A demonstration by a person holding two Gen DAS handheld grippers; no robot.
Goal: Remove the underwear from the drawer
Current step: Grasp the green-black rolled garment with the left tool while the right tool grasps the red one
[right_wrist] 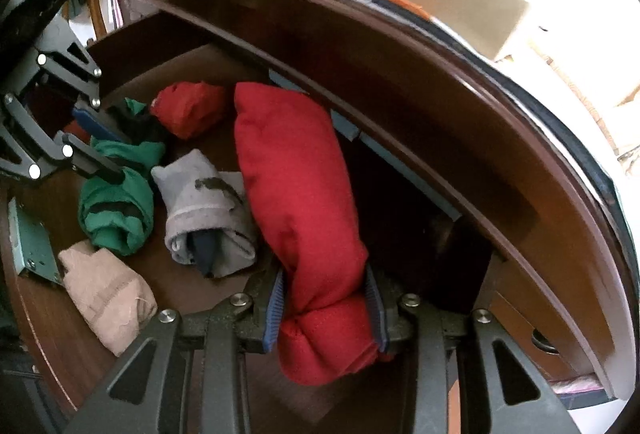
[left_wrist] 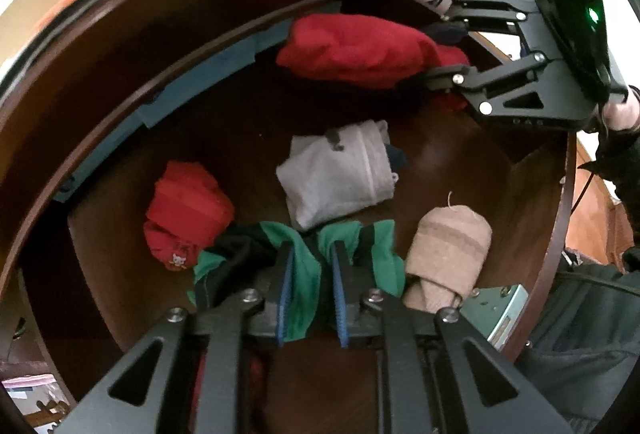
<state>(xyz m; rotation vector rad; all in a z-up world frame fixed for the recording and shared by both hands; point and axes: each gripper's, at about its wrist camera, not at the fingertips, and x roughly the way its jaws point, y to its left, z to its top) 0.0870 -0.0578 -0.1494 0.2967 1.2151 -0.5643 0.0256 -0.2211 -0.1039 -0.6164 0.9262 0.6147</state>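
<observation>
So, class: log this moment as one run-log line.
left gripper: shut on green rolled cloth bundle | right gripper: shut on long red rolled cloth bundle | both inside brown wooden drawer

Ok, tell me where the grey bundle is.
The grey bundle lies mid-drawer on the floor, between the green underwear in the left hand-held gripper and the long red roll.

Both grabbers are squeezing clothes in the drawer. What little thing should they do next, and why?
Probably lift both straight up, slowly. The left gripper is shut on the green underwear, and the right gripper is shut on the long red roll. Both pieces still sit low inside the drawer, beside the grey bundle, so rising first should clear its walls.
</observation>
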